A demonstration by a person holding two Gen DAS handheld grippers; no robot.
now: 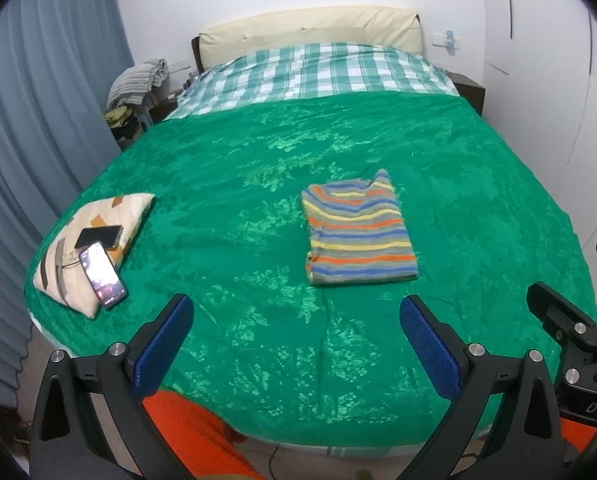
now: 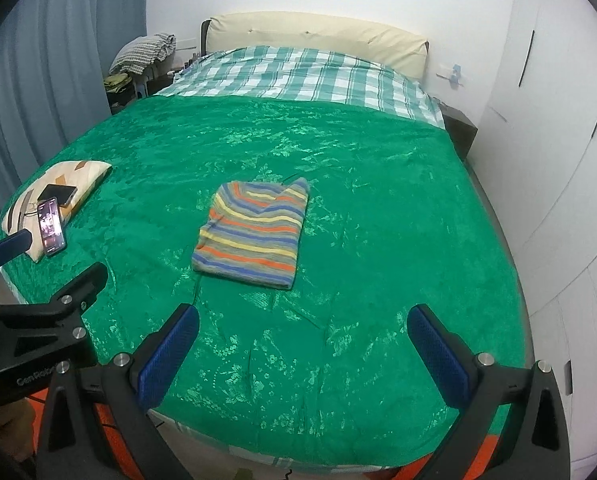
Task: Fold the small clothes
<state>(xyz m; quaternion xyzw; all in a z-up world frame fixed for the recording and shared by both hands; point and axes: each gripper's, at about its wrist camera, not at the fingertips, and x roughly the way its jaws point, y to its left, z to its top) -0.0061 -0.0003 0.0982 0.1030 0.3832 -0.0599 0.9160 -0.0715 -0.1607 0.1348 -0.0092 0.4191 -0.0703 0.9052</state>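
A small striped garment point(image 1: 358, 232) in grey, orange, yellow and blue lies folded into a neat rectangle on the green bed cover point(image 1: 258, 184). It also shows in the right wrist view point(image 2: 256, 232). My left gripper point(image 1: 296, 320) is open and empty, held back near the bed's front edge, well short of the garment. My right gripper point(image 2: 302, 330) is open and empty too, near the front edge, apart from the garment. The right gripper's body shows at the far right of the left wrist view point(image 1: 570, 328); the left gripper's body shows at the left of the right wrist view point(image 2: 38, 312).
A cream patterned pillow point(image 1: 102, 220) at the bed's left edge carries two phones point(image 1: 102, 272). A checked sheet point(image 1: 310, 72) and cream headboard point(image 1: 310, 28) lie at the far end. Grey curtains point(image 1: 38, 120) hang left; white wardrobe doors point(image 2: 558, 160) stand right. Orange cloth point(image 1: 194, 432) shows below the front edge.
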